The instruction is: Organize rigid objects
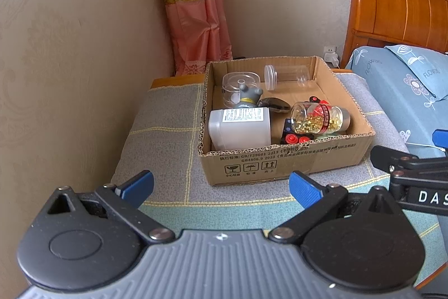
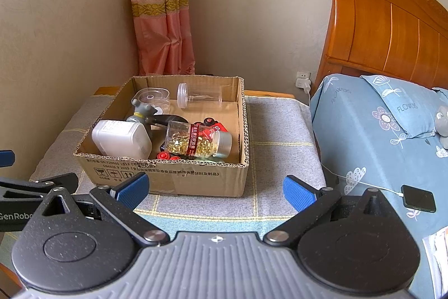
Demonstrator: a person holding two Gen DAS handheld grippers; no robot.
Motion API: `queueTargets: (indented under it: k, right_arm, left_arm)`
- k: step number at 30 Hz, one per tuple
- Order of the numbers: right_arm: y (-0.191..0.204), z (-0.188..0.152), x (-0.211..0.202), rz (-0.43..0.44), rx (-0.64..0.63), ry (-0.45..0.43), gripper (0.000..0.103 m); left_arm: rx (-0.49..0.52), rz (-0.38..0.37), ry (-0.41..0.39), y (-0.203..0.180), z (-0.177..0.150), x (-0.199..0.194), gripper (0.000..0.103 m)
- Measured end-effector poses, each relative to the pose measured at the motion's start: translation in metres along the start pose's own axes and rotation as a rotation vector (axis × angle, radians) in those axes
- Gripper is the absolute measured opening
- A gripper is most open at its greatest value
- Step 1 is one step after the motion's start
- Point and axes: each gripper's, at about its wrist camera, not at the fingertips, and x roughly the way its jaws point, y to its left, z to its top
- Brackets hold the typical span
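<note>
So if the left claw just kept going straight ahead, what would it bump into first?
Probably the near wall of the cardboard box. The left claw is open and points at it over the grey cloth; nothing lies between, though depth is hard to judge.

I count one cardboard box [image 1: 280, 161]; inside it: two clear containers [image 1: 285, 76], one white bottle [image 1: 239, 128], one capsule jar [image 1: 319, 118], one grey figurine [image 1: 249, 95], one red-and-black toy [image 1: 296, 138], one dark oval item [image 1: 275, 104]. Two grippers.
</note>
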Motion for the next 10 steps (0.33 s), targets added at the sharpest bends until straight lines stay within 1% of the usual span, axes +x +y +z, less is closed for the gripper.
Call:
queueTargets:
  k: [10]
  right_arm:
    - [0.001,0.0003,-0.0017,0.002,0.002,-0.004,0.103]
  left_arm:
    - [-0.003,0.0,-0.002,0.0004,-0.0008,-0.0003,0.102]
